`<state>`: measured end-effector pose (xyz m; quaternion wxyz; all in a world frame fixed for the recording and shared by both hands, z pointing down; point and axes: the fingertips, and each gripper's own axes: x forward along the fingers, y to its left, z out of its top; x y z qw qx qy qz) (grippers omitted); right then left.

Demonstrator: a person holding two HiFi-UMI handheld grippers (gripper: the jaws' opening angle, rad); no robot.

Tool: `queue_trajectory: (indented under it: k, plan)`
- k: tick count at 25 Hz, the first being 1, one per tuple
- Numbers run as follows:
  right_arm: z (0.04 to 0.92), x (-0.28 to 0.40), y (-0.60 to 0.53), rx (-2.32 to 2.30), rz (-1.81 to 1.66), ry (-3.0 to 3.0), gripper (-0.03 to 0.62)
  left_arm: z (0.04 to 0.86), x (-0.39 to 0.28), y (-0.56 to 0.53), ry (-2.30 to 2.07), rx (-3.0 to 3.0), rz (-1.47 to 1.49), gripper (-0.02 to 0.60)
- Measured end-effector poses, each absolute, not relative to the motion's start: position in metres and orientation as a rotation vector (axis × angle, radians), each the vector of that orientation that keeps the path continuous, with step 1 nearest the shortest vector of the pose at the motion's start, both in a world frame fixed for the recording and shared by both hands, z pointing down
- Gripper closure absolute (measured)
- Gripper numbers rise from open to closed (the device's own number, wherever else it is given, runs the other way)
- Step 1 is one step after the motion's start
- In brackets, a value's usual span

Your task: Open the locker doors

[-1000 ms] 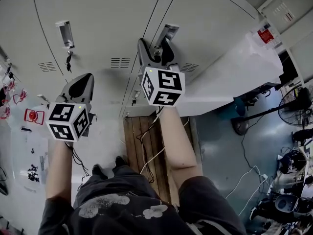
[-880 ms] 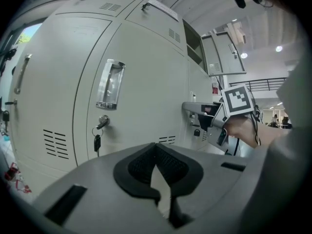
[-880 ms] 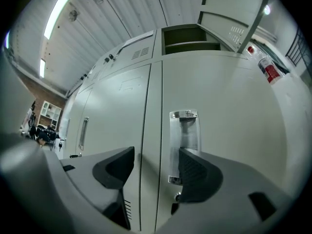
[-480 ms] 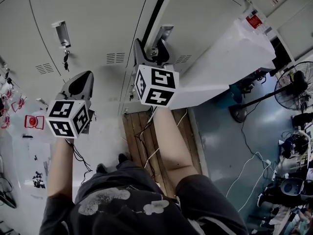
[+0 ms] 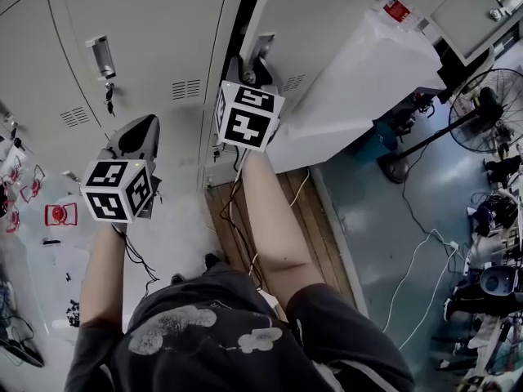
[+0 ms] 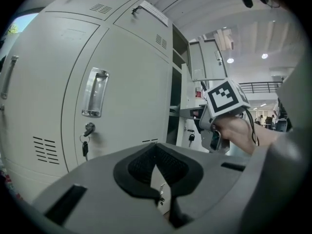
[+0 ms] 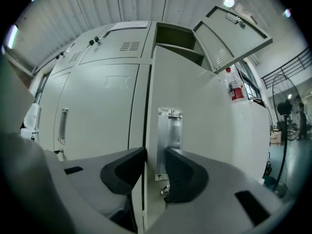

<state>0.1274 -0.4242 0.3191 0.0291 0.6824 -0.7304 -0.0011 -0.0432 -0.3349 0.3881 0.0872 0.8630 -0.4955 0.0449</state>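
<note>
Grey lockers fill the top of the head view. The left door (image 5: 139,31) is closed, its handle (image 5: 100,55) above hanging keys (image 5: 107,96). The right door (image 5: 315,23) stands ajar, with a dark gap (image 5: 249,2) along its left edge. My right gripper (image 5: 248,68) sits at that edge beside the metal handle (image 7: 170,126). Its jaws have just been closing and now clamp the door's edge (image 7: 152,130), one pad in the gap and one on the face. My left gripper (image 5: 139,131) hangs lower left, away from the lockers, shut and empty (image 6: 156,152).
A large white block (image 5: 359,88) with a red-labelled bottle (image 5: 398,11) on it stands right of the open door. An upper locker door (image 7: 234,33) is swung open. A floor fan (image 5: 482,104), cables and a wooden board (image 5: 245,219) lie below.
The right door has swung out and the dark gap at its edge has widened. My right gripper moved up and left with it. The left gripper barely shifted.
</note>
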Motion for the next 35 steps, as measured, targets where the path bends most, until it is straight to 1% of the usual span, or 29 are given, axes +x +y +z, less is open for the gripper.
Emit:
queue_trajectory:
  k: [14, 20, 28, 35]
  plan:
    - [0.318, 0.136, -0.41, 2.117, 0.032, -2.285, 0.448, 0.387, -0.06, -0.326, -1.469, 2.586, 0.163, 0.574]
    - [0.318, 0.146, -0.389, 2.171, -0.01, -2.248, 0.436, 0.391, -0.052, -0.321, -1.426, 2.612, 0.183, 0.574]
    - [0.317, 0.169, -0.352, 2.25, -0.058, -2.157, 0.436, 0.394, -0.036, -0.305, -1.345, 2.656, 0.188, 0.574]
    - [0.318, 0.197, -0.318, 2.339, -0.093, -2.049, 0.476, 0.39, -0.017, -0.287, -1.266, 2.71, 0.183, 0.574]
